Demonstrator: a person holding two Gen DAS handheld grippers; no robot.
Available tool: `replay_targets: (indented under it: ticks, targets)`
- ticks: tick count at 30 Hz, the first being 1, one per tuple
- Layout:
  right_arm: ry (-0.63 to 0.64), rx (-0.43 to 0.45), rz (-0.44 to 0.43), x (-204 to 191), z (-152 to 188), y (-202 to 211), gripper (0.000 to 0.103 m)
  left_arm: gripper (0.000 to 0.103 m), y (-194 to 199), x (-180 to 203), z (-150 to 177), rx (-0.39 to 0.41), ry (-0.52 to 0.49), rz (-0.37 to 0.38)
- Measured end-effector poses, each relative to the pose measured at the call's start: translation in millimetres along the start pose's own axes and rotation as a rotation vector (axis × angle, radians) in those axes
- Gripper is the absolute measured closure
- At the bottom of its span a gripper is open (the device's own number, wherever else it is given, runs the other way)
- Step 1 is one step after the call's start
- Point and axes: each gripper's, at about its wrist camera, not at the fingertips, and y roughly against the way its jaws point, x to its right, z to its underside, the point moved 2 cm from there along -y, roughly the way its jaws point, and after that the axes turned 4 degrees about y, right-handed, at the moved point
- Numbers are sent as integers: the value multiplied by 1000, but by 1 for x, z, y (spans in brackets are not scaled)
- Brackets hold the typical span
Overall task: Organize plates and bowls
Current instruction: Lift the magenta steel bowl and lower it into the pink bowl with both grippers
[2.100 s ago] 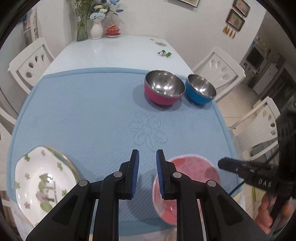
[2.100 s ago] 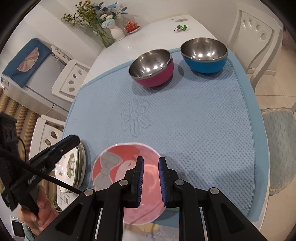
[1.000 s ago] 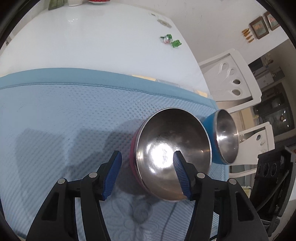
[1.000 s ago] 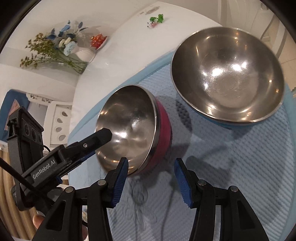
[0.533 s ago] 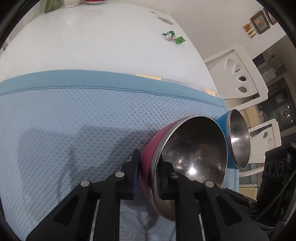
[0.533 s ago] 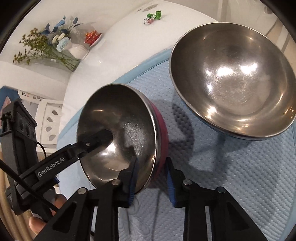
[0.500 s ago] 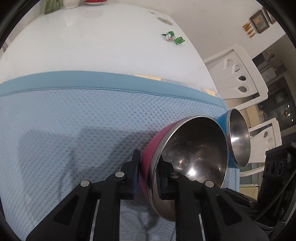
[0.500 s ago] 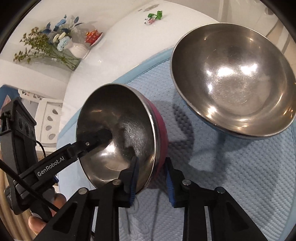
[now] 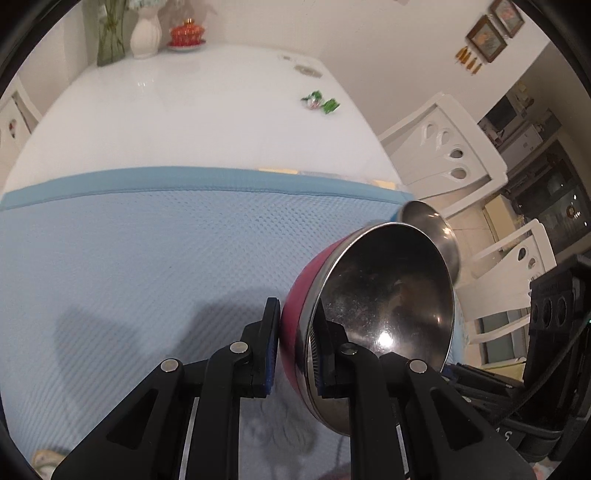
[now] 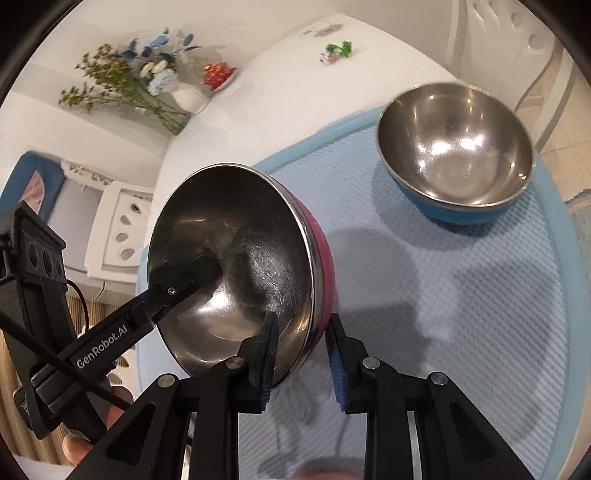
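The pink steel-lined bowl (image 9: pixel 384 306) is tilted and held above the blue mat (image 9: pixel 129 258). My left gripper (image 9: pixel 295 332) is shut on its near rim, one pad on the pink outside and one inside. From the opposite side, my right gripper (image 10: pixel 301 343) is shut on the same pink bowl (image 10: pixel 240 258), one finger inside and one against the outer wall. One of the left gripper's fingers (image 10: pixel 184 273) shows inside the bowl in the right wrist view. The blue bowl (image 10: pixel 454 147) stands upright on the mat (image 10: pixel 480 295) at its far right corner.
The white table (image 9: pixel 184 110) beyond the mat carries a vase of flowers (image 10: pixel 184 96), a small red dish (image 9: pixel 186 35) and green candy wrappers (image 9: pixel 321 103). White chairs (image 9: pixel 447 140) stand along the right side. A floral plate's edge (image 9: pixel 40 458) shows at the lower left.
Both grippers have shut on the pink bowl's rim from opposite sides. The bowl has since risen off the mat and tipped, and the blue bowl stays in place.
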Motion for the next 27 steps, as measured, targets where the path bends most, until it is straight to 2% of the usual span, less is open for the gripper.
replay_targets:
  ticks: [2, 6, 10, 15, 23, 27]
  targets:
    - [20, -2, 1, -5, 6, 9, 78, 91, 15, 5, 8, 20, -16, -5]
    - [10, -42, -49, -13, 20, 26, 78, 91, 47, 16, 23, 76, -78, -55]
    - [72, -44, -45, -19, 35, 44, 78, 90, 77, 30, 41, 125, -131, -82]
    - [101, -49, -51, -23, 58, 63, 78, 90, 107, 43, 67, 190, -149, -117]
    - [174, -56, -41, -24, 90, 92, 78, 88, 133, 51, 106, 207, -131, -98]
    - [222, -49, -2, -21, 107, 102, 78, 88, 135, 55, 129, 196, -122, -69]
